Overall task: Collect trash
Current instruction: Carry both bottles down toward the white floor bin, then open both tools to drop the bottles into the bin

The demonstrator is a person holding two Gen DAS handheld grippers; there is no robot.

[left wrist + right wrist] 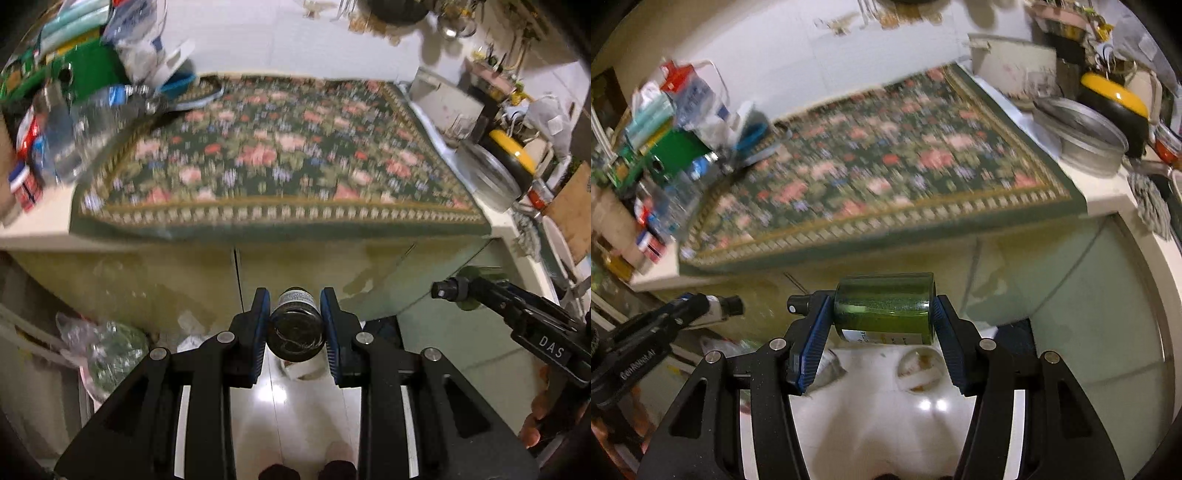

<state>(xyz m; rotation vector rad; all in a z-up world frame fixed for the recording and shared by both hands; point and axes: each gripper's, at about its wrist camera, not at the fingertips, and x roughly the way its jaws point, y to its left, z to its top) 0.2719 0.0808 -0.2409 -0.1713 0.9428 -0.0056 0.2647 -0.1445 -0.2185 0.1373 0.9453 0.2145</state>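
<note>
My left gripper [295,297] is shut on a small dark glass bottle [295,326], seen bottom-first between the blue pads, its white label facing away. My right gripper [883,301] is shut on a green bottle [884,308] lying sideways, black spray cap [796,306] to the left. Both hang in front of the counter's edge, above the white tiled floor [295,413]. In the left wrist view the right gripper [476,291] shows at the right with the green bottle [467,275]. The right wrist view has the left gripper [701,306] at the left.
A floral cloth [280,155] covers the counter; cabinet doors [184,280] stand below it. Boxes, bags and plastic bottles [74,122] crowd its left end, metal pans [491,173] its right. On the floor lie a clear bag of trash [107,347] and a round dish [919,369].
</note>
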